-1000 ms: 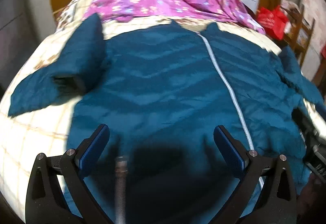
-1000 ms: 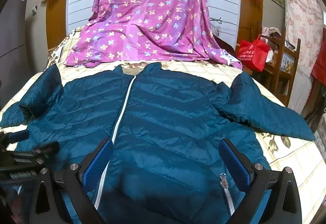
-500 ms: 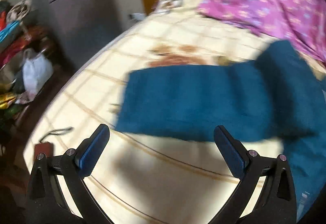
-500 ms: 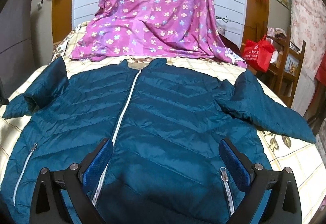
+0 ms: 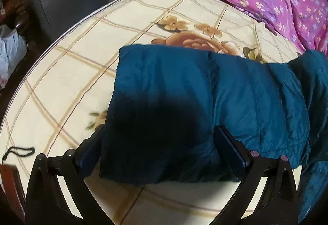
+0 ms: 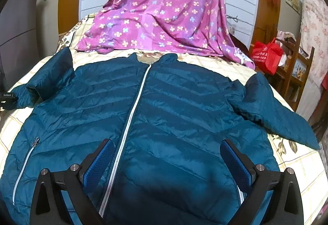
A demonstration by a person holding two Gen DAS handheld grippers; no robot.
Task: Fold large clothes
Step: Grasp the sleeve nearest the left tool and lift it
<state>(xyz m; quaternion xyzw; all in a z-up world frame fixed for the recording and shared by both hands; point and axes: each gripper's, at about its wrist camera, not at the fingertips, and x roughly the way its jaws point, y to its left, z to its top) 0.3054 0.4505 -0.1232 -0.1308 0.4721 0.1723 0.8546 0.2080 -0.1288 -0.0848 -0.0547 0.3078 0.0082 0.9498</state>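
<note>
Your left tool [image 5: 160, 155] is spread wide around the cuff end of the jacket's sleeve [image 5: 184, 89], which lies flat on the bed [image 5: 82, 65]. Your right tool [image 6: 167, 161] hovers wide open over the lower front of the blue jacket [image 6: 174, 106], spread face up, zipper [image 6: 131, 110] closed.

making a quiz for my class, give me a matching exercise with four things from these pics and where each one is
Things:
1. jacket
2. purple floral sheet
3. red bag
4. left gripper

Places:
A. draped at the head of the bed
B. at a sleeve end
C. spread flat on the bed, zipped up
D. on wooden furniture right of the bed

Pairs: 1-C, 2-A, 3-D, 4-B
</note>
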